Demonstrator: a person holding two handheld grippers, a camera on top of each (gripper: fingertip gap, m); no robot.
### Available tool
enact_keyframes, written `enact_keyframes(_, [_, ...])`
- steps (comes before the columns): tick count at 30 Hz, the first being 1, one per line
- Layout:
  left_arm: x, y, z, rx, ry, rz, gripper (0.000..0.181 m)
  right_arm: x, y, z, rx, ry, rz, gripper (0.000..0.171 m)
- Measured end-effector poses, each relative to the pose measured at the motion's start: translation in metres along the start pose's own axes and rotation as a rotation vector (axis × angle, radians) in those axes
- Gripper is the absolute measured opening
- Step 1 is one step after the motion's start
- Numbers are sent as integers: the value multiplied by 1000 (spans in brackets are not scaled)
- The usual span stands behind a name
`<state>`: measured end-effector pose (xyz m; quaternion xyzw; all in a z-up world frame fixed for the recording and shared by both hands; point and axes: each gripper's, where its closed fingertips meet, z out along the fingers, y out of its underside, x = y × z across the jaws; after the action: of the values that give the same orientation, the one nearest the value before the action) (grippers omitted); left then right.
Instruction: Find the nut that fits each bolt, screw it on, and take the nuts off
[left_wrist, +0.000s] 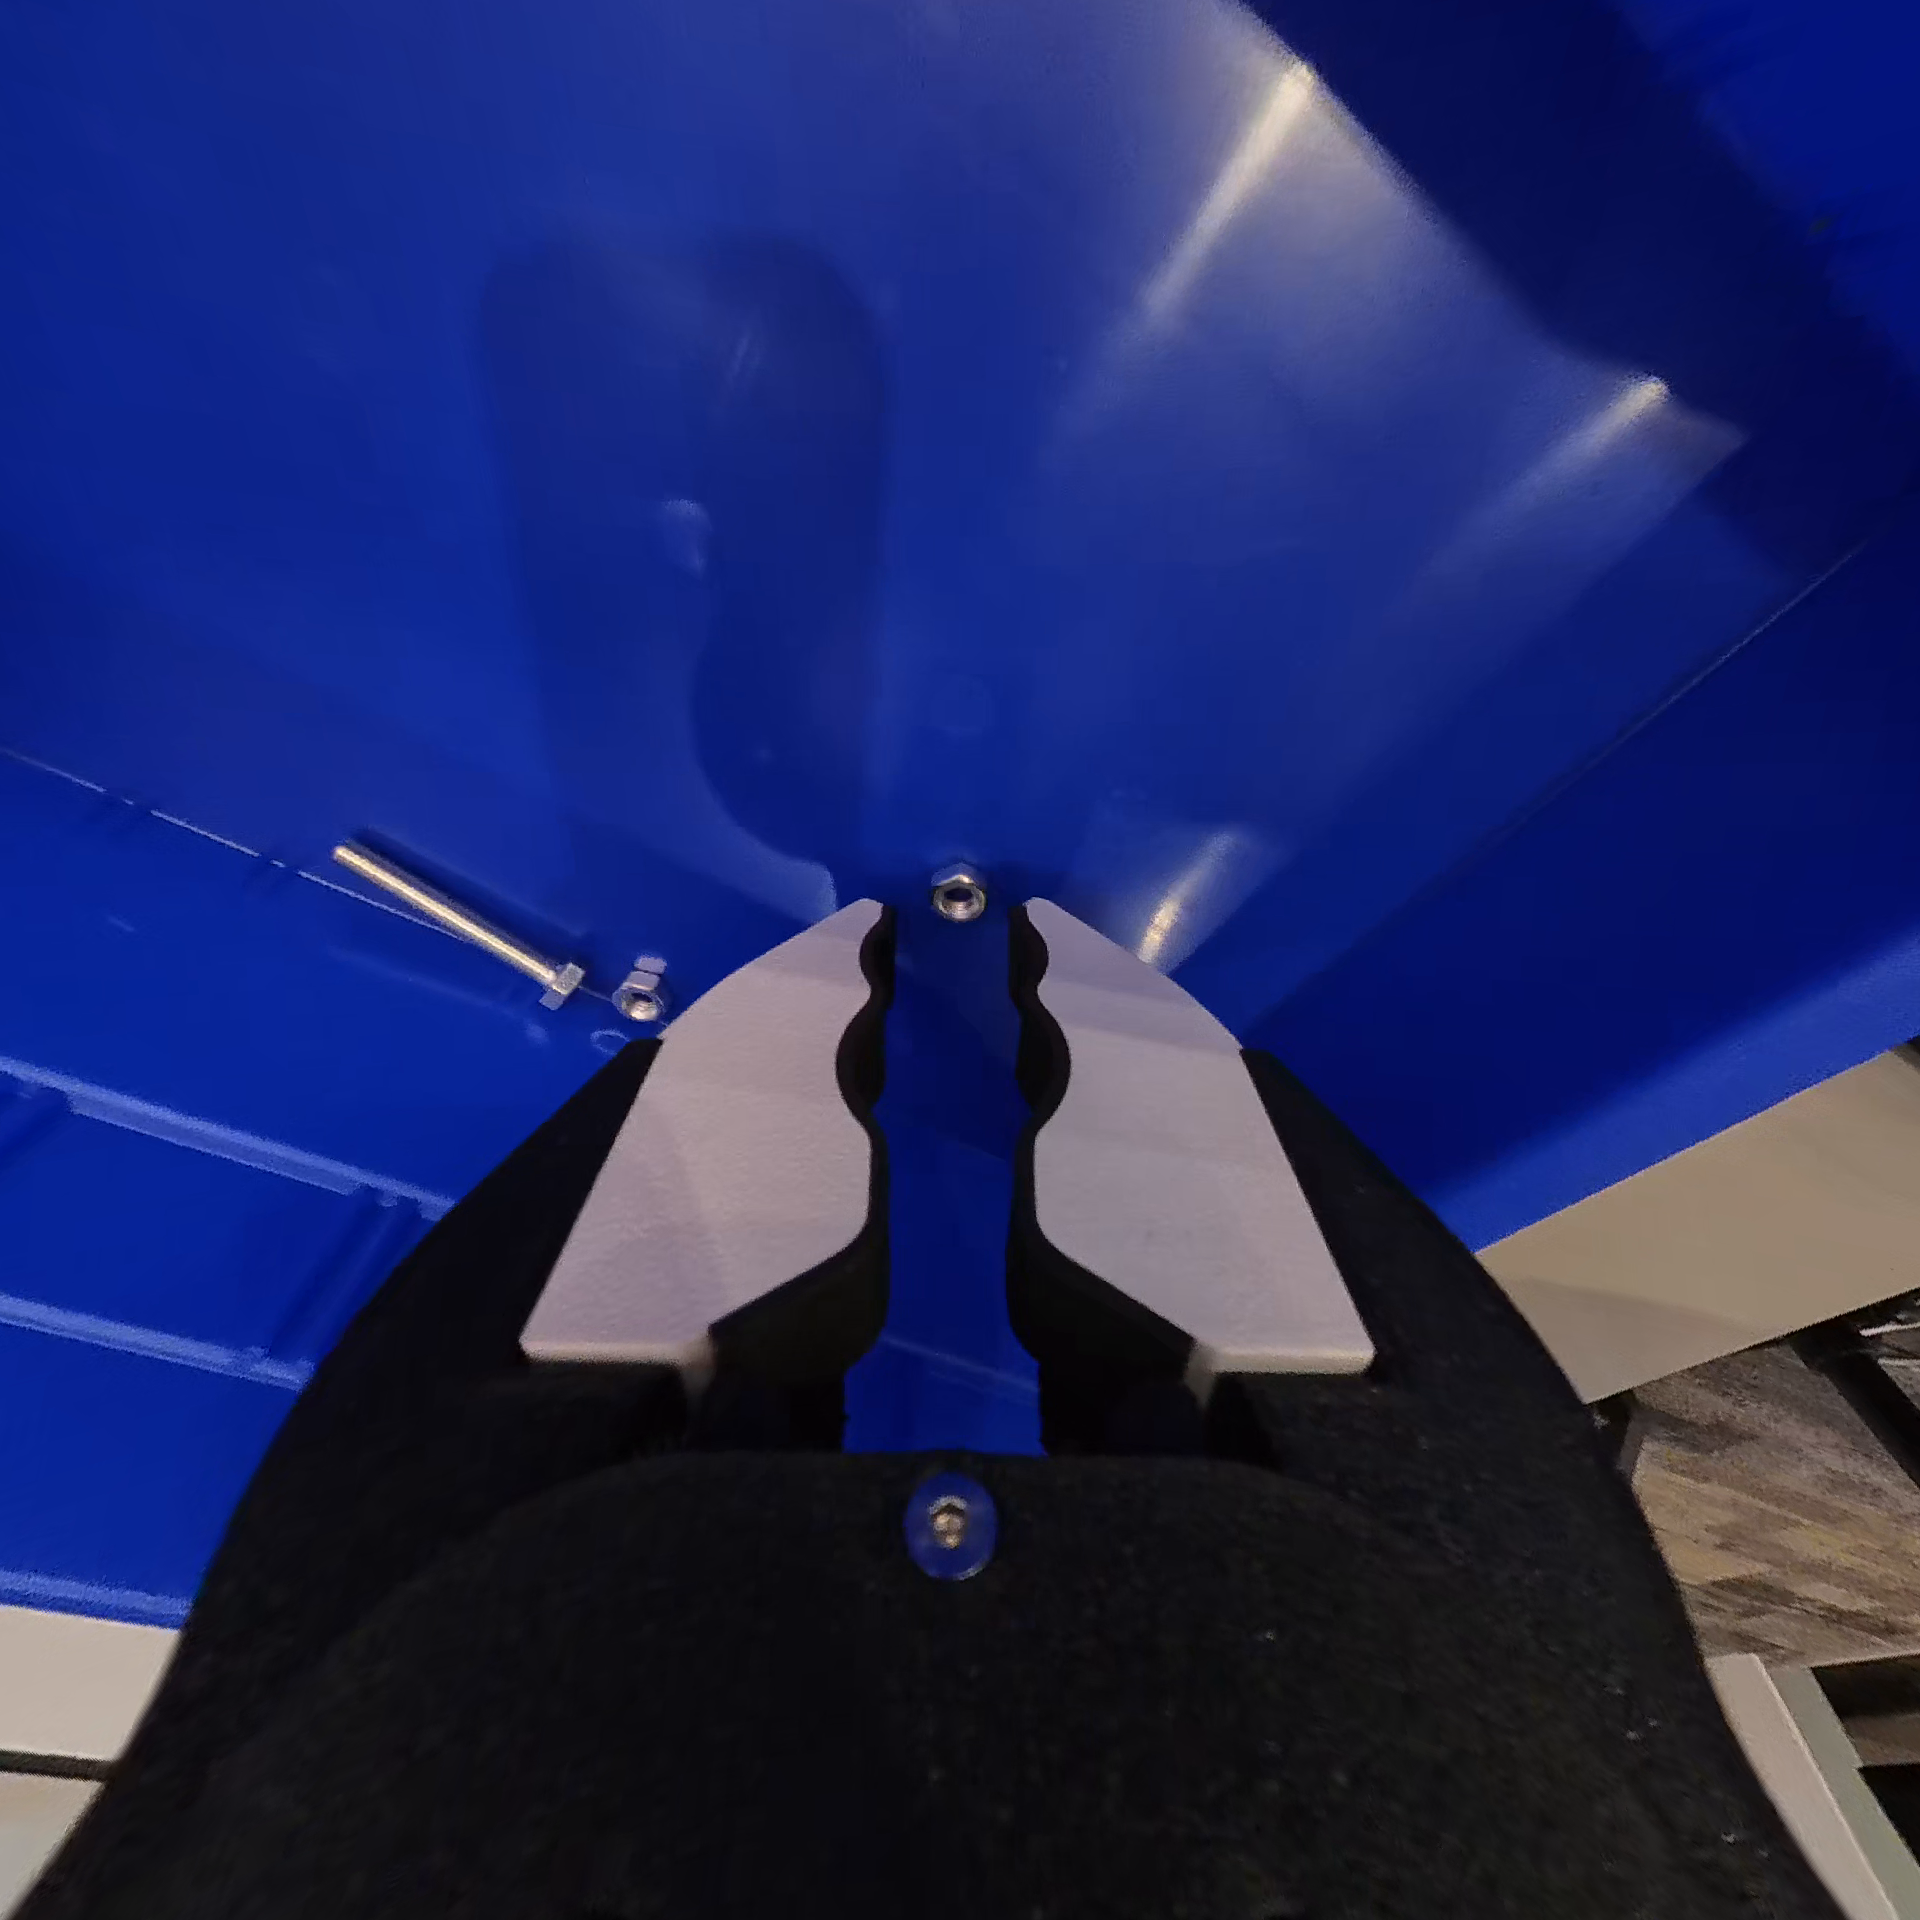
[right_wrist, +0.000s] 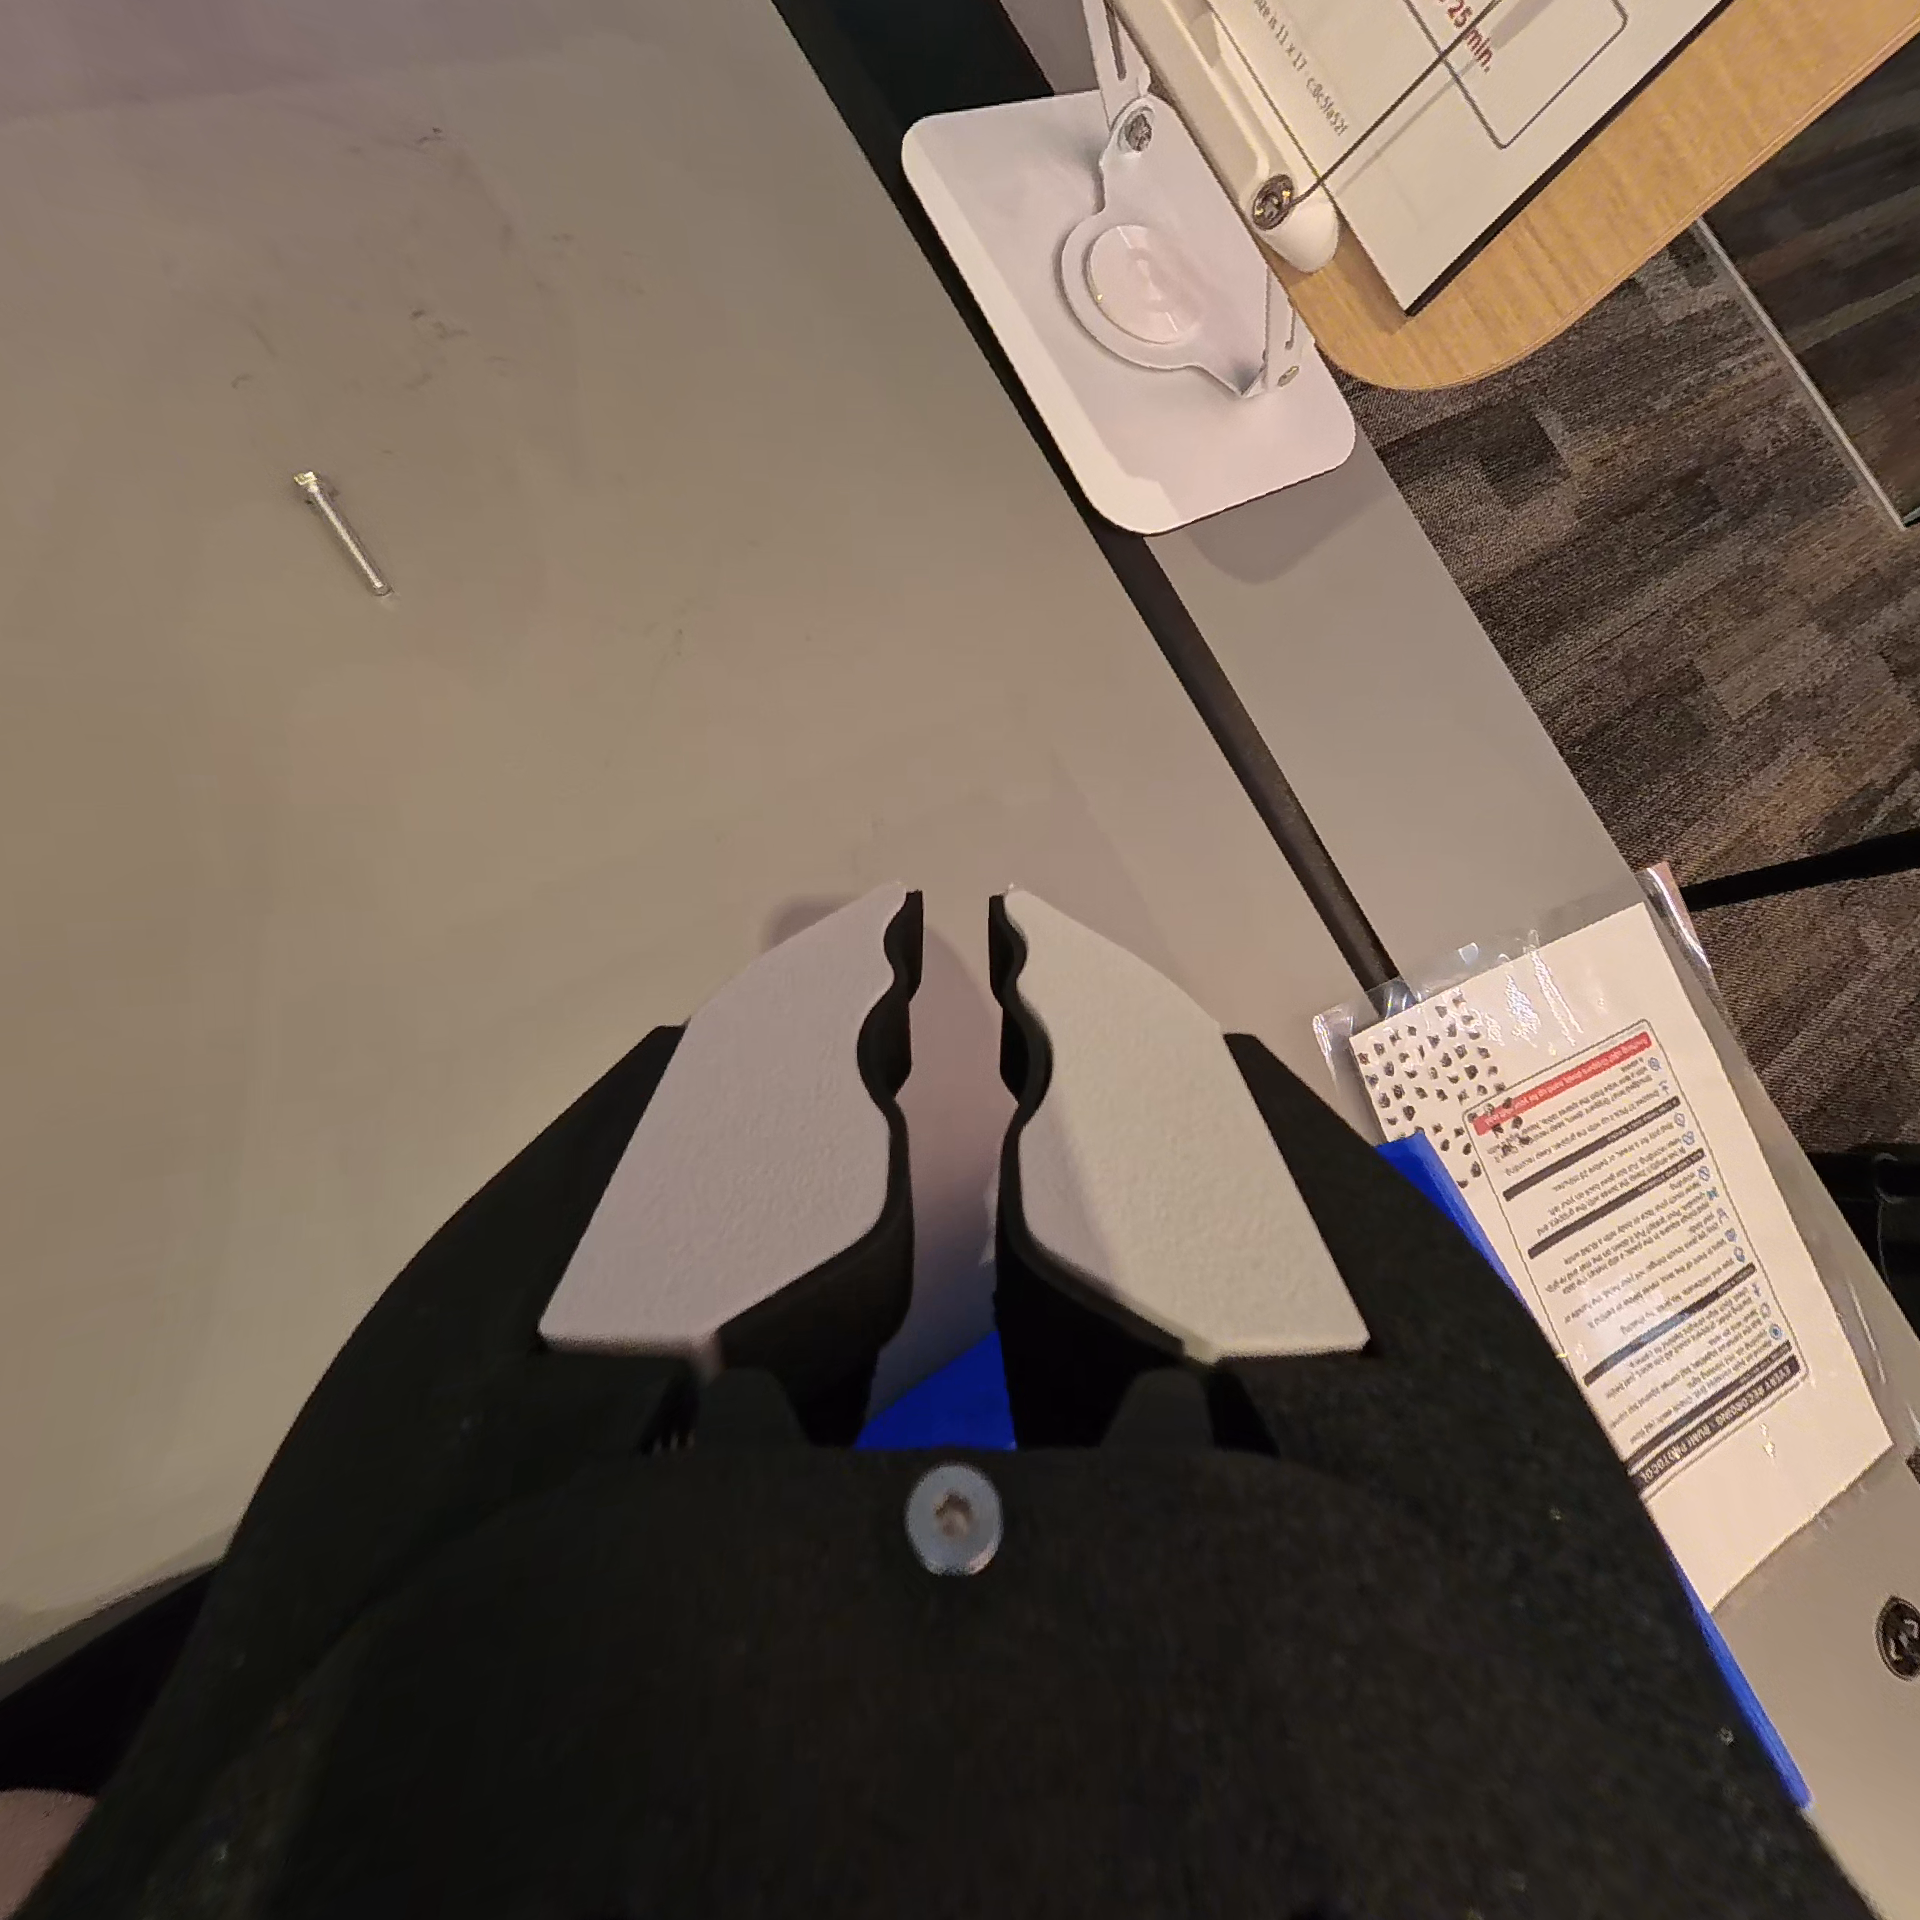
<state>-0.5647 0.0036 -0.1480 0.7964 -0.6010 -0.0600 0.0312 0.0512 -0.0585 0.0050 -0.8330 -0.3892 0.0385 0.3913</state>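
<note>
my left tool (left_wrist: 951, 909) reaches into a blue bin (left_wrist: 1143, 520), its fingers spread with a gap between them, pinching nothing. a small hex nut (left_wrist: 952, 891) lies on the bin floor just past the tips. off to the left lie a long bolt (left_wrist: 457, 925) and another nut (left_wrist: 639, 997) just beside its head. my right tool (right_wrist: 954, 902) hangs above the grey counter (right_wrist: 623, 675), fingers apart and empty, with a second bolt (right_wrist: 345, 535) lying well away to the left.
</note>
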Motion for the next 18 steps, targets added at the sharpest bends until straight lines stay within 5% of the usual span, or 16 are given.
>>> enact_keyframes(18, [0, -3, 1, 18, 27, 7, 10, 0, 4, 5, -26, -7, -1, 11])
